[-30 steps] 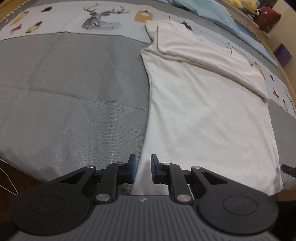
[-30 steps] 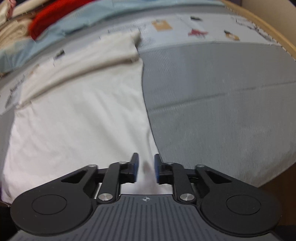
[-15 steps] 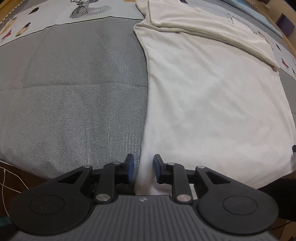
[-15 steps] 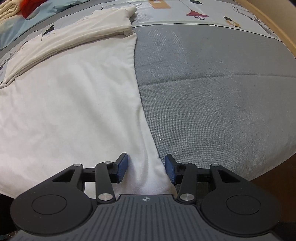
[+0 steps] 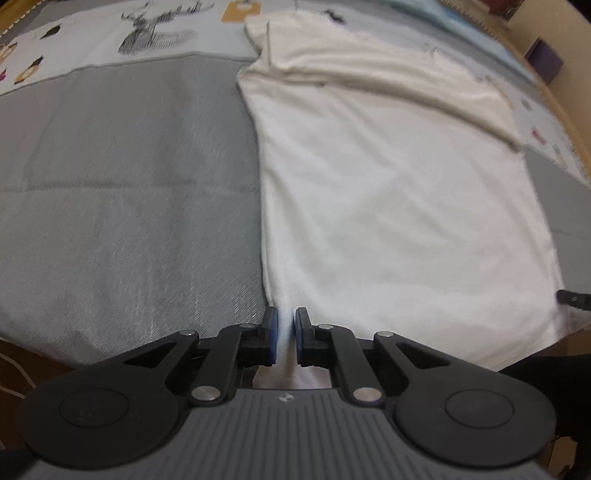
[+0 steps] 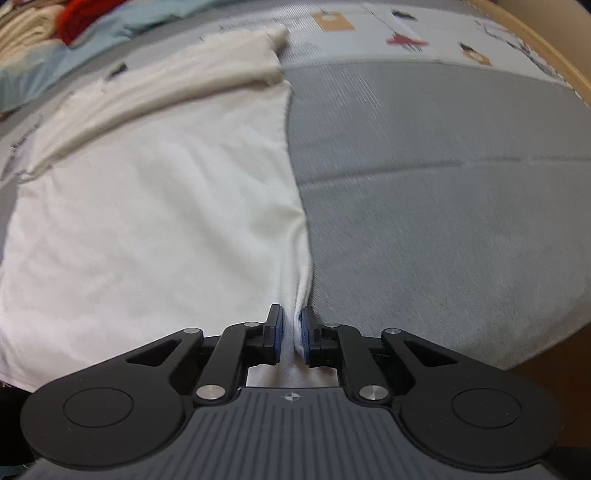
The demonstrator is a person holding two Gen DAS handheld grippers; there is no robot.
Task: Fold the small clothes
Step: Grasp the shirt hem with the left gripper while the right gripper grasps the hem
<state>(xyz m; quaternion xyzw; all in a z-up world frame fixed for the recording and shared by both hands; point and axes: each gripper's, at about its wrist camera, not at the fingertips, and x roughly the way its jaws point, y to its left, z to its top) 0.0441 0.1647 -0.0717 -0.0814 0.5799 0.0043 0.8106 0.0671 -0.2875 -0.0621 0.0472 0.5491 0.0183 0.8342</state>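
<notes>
Now both tongs, left (image 5: pixel 285 334) and right (image 6: pixel 291 336), have just closed, apparently pinching the white shirt's (image 5: pixel 388 206) near corners.

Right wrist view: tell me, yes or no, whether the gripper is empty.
No: the right gripper has closed its blue pads on the near corner of the white garment.

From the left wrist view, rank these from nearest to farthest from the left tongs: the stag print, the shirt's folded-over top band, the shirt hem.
1. Shirt hem, pinched in the left tongs at the near corner.
2. Folded-over top band, across the shirt's far end, up and right.
3. Stag print, on the patterned sheet beyond, far left.
</notes>
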